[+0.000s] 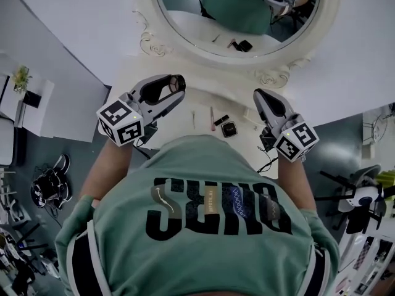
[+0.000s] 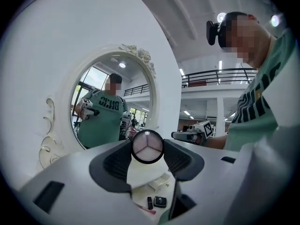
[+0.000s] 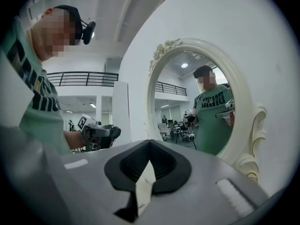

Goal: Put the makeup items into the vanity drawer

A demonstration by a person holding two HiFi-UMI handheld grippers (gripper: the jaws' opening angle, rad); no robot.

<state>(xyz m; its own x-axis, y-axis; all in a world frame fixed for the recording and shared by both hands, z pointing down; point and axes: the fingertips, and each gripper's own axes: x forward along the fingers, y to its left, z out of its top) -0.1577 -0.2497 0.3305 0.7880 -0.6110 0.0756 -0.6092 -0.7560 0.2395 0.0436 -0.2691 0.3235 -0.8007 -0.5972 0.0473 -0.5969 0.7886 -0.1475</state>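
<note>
My left gripper (image 1: 173, 86) is raised level over the white vanity top (image 1: 185, 128), shut on a round compact (image 2: 147, 146) with a three-part pan, which also shows as a dark disc, the compact (image 1: 178, 83), in the head view. My right gripper (image 1: 258, 95) is held up at the right with its jaws shut and nothing between them, as the right gripper (image 3: 149, 145) in its own view confirms. On the vanity top lie a pink lip pencil (image 1: 213, 117), a black lipstick (image 1: 221, 120) and a square black compact (image 1: 229, 129). The drawer is not in view.
An oval mirror (image 1: 234, 11) in an ornate white frame stands at the back of the vanity against a white wall. A thin pale stick (image 1: 193, 118) lies left of the pencil. Floor with clutter lies left (image 1: 49, 187) and right (image 1: 361, 202) of the person.
</note>
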